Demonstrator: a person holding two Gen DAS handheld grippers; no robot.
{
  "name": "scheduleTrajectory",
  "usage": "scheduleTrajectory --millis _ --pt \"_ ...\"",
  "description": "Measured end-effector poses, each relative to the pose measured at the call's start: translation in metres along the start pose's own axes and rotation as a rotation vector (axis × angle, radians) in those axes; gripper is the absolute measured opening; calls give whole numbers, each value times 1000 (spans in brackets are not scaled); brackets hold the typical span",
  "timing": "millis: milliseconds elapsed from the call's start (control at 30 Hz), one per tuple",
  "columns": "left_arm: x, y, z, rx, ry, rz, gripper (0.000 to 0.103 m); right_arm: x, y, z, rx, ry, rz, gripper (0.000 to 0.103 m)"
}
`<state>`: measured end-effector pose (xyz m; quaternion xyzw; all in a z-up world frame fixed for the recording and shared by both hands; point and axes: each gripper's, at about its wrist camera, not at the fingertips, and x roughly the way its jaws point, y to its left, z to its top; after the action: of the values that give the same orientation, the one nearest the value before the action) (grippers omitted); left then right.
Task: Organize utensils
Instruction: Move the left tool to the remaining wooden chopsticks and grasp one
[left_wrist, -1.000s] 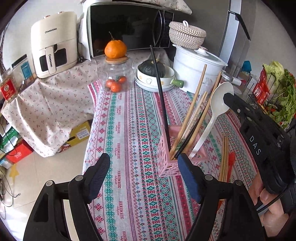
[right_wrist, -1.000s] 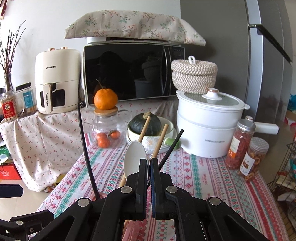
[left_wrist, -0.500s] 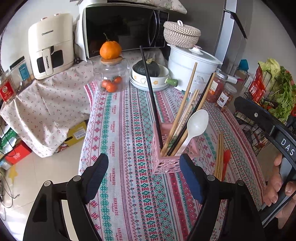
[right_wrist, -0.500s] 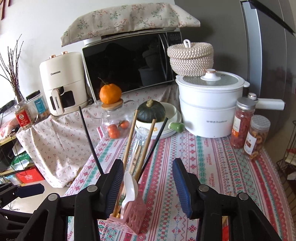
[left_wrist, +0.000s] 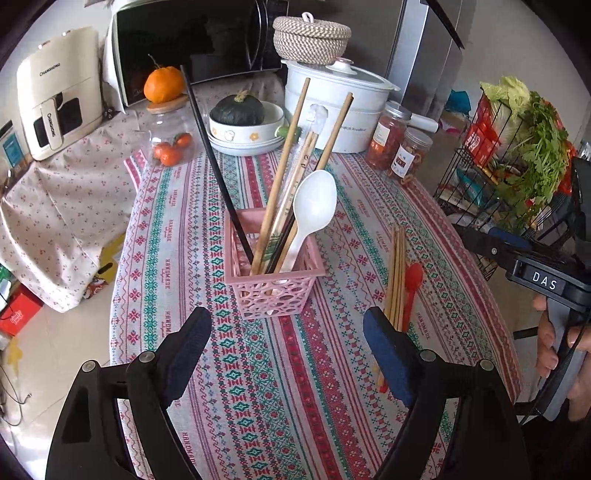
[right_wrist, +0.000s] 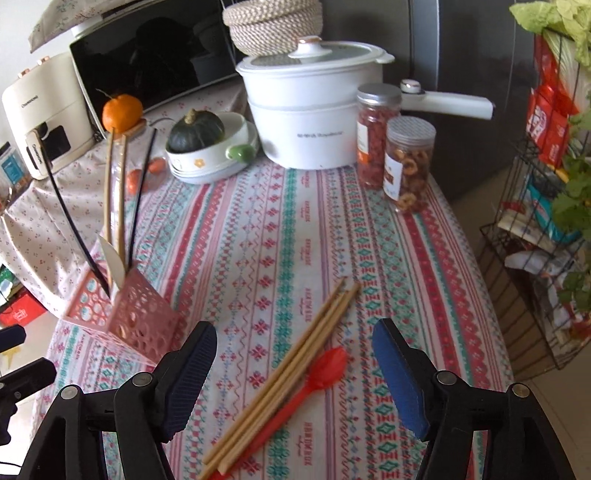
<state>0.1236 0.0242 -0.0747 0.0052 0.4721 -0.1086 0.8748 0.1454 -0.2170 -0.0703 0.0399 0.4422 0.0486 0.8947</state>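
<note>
A pink lattice basket (left_wrist: 275, 286) stands on the striped tablecloth and holds a white spoon (left_wrist: 314, 210), wooden chopsticks (left_wrist: 284, 173) and black chopsticks (left_wrist: 214, 162). It also shows in the right wrist view (right_wrist: 125, 317). Several wooden chopsticks (right_wrist: 291, 373) and a red plastic spoon (right_wrist: 314, 376) lie flat on the cloth right of the basket, also in the left wrist view (left_wrist: 397, 273). My left gripper (left_wrist: 286, 354) is open and empty, just in front of the basket. My right gripper (right_wrist: 293, 373) is open and empty, above the loose chopsticks and red spoon.
At the back stand a white pot (right_wrist: 310, 110), two snack jars (right_wrist: 395, 147), a bowl with a green squash (right_wrist: 207, 144), a glass jar topped with an orange (left_wrist: 166, 122), a microwave and an air fryer (left_wrist: 59, 92). A wire rack of vegetables (left_wrist: 517, 166) stands right of the table.
The right gripper opened and let go of the white spoon, which now stands in the basket. It then swung right and down over the loose chopsticks. The left gripper drew back slightly.
</note>
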Motion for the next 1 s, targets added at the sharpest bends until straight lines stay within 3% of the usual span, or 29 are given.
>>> scheduleTrajectory --millis 200,433,567,700,833,900,1000 --pt "27 -44 -3 82 98 -17 86 24 -45 -17 76 180 -31 75" --pt "62 -110 9 213 136 -24 86 36 -89 -21 169 256 -47 75" --pt "93 -133 30 222 160 -18 82 42 -103 -22 208 285 -45 76" --pt "128 -141 54 194 190 -21 54 49 -113 -23 217 308 -46 76" --pt "163 -135 71 105 257 -98 24 55 -122 -23 237 316 -47 75" --pt "176 -132 76 65 280 -131 19 57 -125 -23 250 320 -45 75" --pt "192 -135 79 63 289 -112 16 60 -128 -21 262 323 -38 75"
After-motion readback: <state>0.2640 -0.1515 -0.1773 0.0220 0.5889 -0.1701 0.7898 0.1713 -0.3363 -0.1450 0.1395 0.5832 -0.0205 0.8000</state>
